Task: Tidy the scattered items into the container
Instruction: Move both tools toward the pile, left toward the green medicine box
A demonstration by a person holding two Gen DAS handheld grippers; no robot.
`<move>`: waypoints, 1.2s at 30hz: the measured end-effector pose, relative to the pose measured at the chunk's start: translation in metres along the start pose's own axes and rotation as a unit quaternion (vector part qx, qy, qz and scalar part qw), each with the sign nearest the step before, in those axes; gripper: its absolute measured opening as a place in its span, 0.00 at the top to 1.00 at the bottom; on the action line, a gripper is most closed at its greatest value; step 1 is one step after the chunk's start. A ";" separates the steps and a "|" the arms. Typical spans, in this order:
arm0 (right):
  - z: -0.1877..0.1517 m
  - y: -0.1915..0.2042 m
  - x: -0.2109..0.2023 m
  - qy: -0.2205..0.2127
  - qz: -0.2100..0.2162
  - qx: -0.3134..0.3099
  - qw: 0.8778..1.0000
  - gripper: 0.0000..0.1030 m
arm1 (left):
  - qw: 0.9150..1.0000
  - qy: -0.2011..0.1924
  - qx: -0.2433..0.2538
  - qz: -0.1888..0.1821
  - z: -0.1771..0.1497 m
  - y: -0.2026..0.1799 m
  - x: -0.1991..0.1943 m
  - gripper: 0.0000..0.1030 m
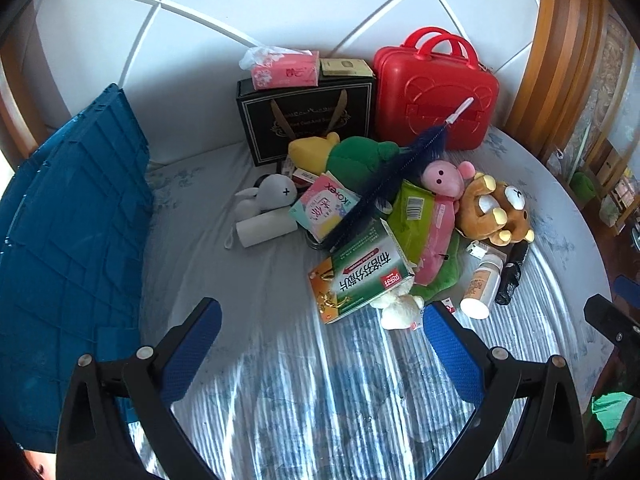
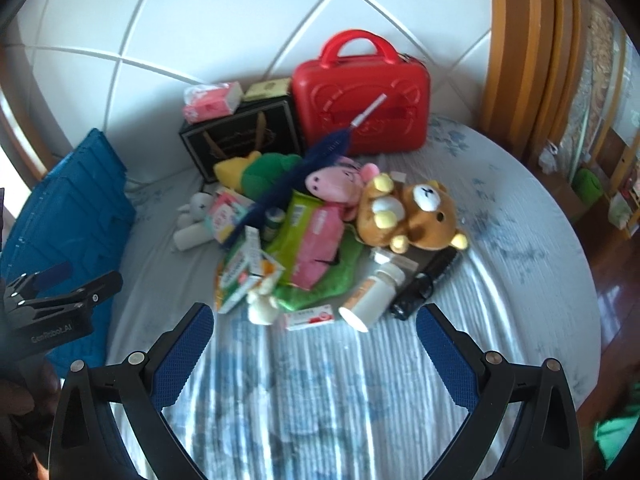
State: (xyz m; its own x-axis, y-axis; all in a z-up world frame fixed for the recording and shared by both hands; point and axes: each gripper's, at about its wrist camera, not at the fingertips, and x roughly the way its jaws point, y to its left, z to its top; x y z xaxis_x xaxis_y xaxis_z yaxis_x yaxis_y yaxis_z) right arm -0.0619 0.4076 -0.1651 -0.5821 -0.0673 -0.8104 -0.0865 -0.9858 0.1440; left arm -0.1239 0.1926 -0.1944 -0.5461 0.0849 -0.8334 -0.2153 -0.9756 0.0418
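The fuzzy dark-blue brush lies atop the pile mid-bed, long axis slanting from near-left to far-right, its white handle toward the red hard-shell case. Four plush toys, perhaps five. The ribbed blue crate stands left. Left gripper and right gripper hover spread, empty.

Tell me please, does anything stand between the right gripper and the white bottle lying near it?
Nothing visible does. The right gripper is open above bare bedsheet, and the white bottle lies just ahead between its fingertips. A small red-and-white box lies left of the bottle, not across the path.
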 end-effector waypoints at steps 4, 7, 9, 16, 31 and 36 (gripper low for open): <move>-0.006 -0.019 0.022 0.018 -0.014 -0.001 1.000 0.00 | 1.000 0.006 0.007 -0.007 -0.001 -0.016 0.035 0.00; -0.010 -0.029 0.038 0.030 -0.023 -0.006 0.999 0.00 | 1.000 0.025 0.004 -0.007 0.001 -0.023 0.061 0.00; -0.013 -0.033 0.048 0.037 -0.026 -0.010 0.999 0.00 | 0.999 0.035 0.001 -0.008 0.003 -0.028 0.075 0.00; -0.023 -0.046 0.076 0.057 -0.034 -0.011 0.998 0.00 | 0.999 0.049 0.007 0.002 0.005 -0.047 0.112 0.00; -0.043 -0.059 0.114 0.089 -0.035 0.009 0.995 0.00 | 0.989 0.047 0.133 0.038 -0.031 -0.030 0.174 0.00; -0.048 -0.058 0.126 0.099 -0.037 0.010 0.994 0.00 | 0.979 0.034 0.193 0.056 -0.040 -0.040 0.198 0.00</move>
State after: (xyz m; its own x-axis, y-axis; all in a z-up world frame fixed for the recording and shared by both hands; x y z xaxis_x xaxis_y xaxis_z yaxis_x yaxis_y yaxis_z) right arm -0.0912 0.4486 -0.3029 -0.4033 -0.0265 -0.9147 -0.1395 -0.9861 0.0901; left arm -0.1910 0.2402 -0.3830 -0.5314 -0.0441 -0.8460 -0.4548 -0.8277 0.3288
